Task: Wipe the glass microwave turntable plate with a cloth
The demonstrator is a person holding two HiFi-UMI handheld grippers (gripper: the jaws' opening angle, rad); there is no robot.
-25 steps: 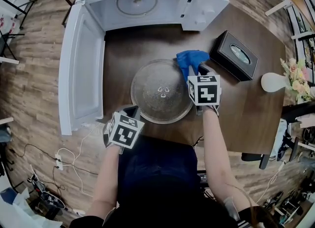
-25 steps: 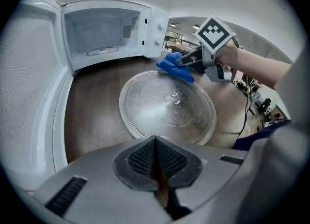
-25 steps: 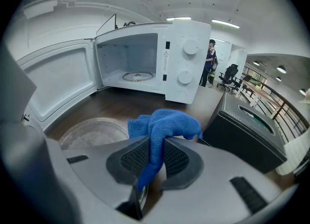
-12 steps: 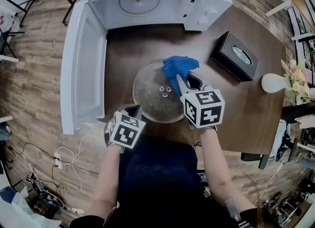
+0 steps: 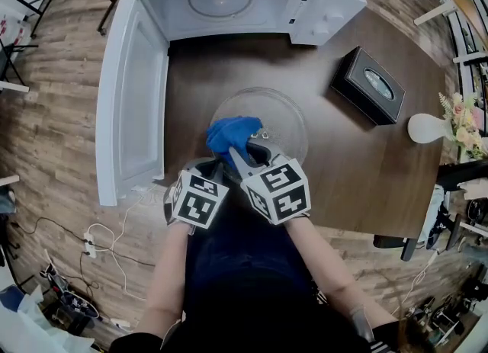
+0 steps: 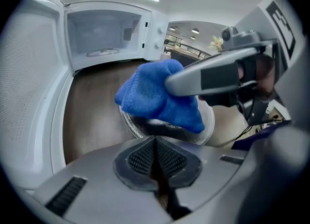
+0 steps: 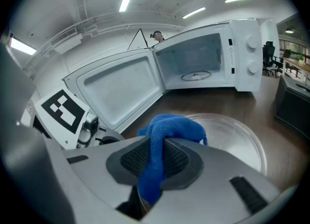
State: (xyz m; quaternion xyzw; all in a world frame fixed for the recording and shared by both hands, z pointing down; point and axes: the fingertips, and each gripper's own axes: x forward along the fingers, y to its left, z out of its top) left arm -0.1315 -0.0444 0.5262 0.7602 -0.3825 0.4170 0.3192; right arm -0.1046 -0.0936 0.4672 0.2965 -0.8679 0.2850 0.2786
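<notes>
Both tongs low at table's near edge. Right tongs clamped on blue cloth. Own view shows soft terry fold pinched btw dark ribbed pads, rest bunched ahead over glass plate. Left tongs closed, pads meeting, nothing seen btw them. Tips just beside plate's near rim, contact unclear.

Head view only: cloth on plate's left-front part. Plate round & clear, on dark brown wood table, near white microwave w/ door swung open to left. Black tissue box & white vase w/ flowers at right.

Left gripper view only: small print on plate rim, too small to read; right tongs' grey arm across cloth top.
</notes>
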